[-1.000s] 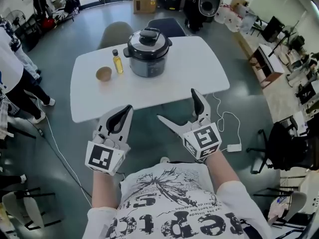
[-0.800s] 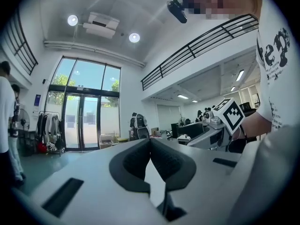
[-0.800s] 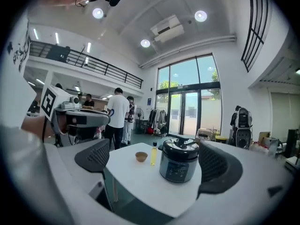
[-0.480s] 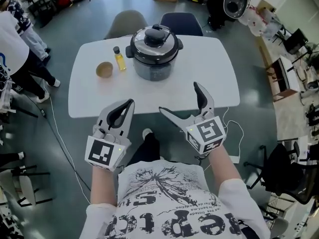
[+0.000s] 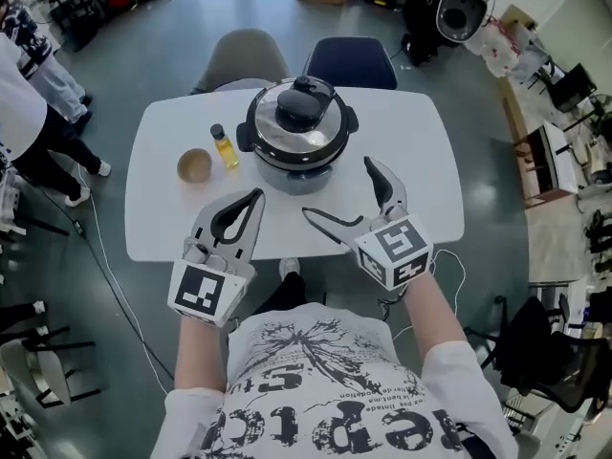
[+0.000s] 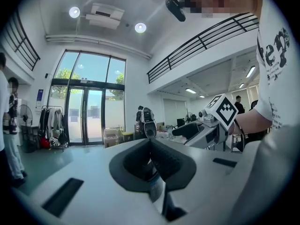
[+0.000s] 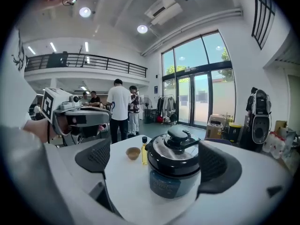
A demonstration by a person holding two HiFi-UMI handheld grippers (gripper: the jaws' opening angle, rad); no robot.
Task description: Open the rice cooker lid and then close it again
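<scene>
A black and silver rice cooker (image 5: 298, 134) stands near the middle of the white table (image 5: 411, 151), its lid down with a black knob on top. In the right gripper view the rice cooker (image 7: 174, 168) fills the space ahead of the jaws. My right gripper (image 5: 344, 191) is open over the table's near edge, just right of and short of the cooker, touching nothing. My left gripper (image 5: 247, 210) is shut and empty over the near edge, left of the cooker. The left gripper view looks over the room, not the cooker.
A small bottle of yellow oil (image 5: 224, 147) and a small wooden bowl (image 5: 194, 165) sit left of the cooker. Two chairs (image 5: 350, 62) are tucked in at the far side. A person (image 5: 29, 113) stands at the left. A cable (image 5: 105, 275) runs over the floor.
I have stepped closer to the table. Both grippers have come forward over its near edge, towards the cooker. The right one stays open and the left one shut.
</scene>
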